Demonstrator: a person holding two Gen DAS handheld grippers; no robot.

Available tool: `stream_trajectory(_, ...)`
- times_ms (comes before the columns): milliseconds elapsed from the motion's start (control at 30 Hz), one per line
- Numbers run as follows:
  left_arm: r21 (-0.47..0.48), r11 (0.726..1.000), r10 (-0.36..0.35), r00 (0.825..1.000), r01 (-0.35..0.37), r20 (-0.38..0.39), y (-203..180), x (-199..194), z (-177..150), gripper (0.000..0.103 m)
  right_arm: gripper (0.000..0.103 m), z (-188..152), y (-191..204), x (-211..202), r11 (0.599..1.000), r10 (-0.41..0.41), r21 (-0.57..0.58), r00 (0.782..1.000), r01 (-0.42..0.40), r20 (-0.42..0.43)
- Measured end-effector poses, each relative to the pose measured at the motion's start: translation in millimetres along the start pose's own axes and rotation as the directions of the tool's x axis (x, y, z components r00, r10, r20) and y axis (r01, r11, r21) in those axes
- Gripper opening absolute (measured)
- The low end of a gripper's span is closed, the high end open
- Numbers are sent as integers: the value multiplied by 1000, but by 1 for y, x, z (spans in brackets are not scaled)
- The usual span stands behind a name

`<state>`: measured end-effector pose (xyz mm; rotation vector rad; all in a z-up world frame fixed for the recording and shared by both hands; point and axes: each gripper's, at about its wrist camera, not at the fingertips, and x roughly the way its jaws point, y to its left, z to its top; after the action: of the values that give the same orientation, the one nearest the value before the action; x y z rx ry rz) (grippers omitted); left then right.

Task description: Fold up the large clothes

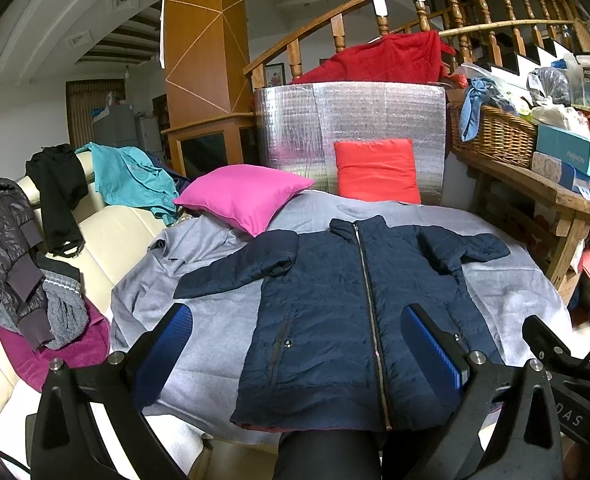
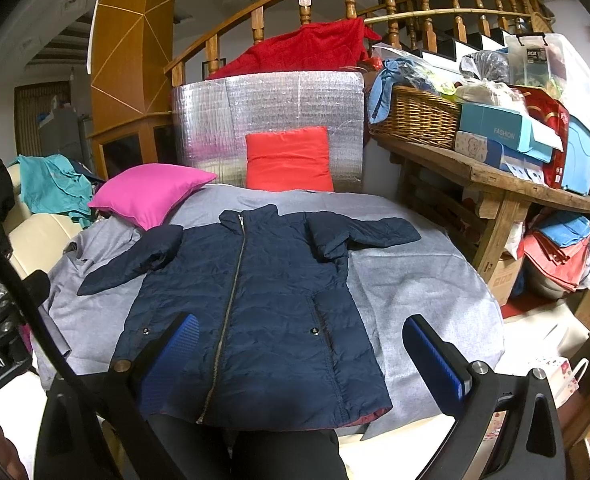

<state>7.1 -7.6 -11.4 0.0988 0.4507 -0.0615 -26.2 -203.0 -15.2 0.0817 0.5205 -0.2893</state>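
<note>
Two grippers, left gripper (image 1: 297, 344) and right gripper (image 2: 301, 350), both spread wide and holding nothing, poised above the near hem of a navy jacket (image 1: 347, 312). Jacket lies front up, zipped, flat on a grey sheet (image 1: 215, 320), sleeves angled out to either side, collar pointing away. Pink pillow (image 1: 243, 196) just beyond its left sleeve; red cushion (image 1: 377, 170) upright past the collar, leaning on a silver foil panel (image 1: 351, 120).
</note>
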Motion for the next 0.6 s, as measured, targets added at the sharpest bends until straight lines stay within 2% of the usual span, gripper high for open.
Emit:
stream_trajectory(300, -7, 1000, 17, 1000, -17, -15, 2, 12, 4, 103, 103, 4, -3, 10, 1000, -3, 8, 1000, 3, -15)
stream_trajectory(600, -18, 999, 46, 999, -46, 9, 8, 11, 10, 103, 103, 15, -15, 14, 999, -23, 31, 1000, 23, 0)
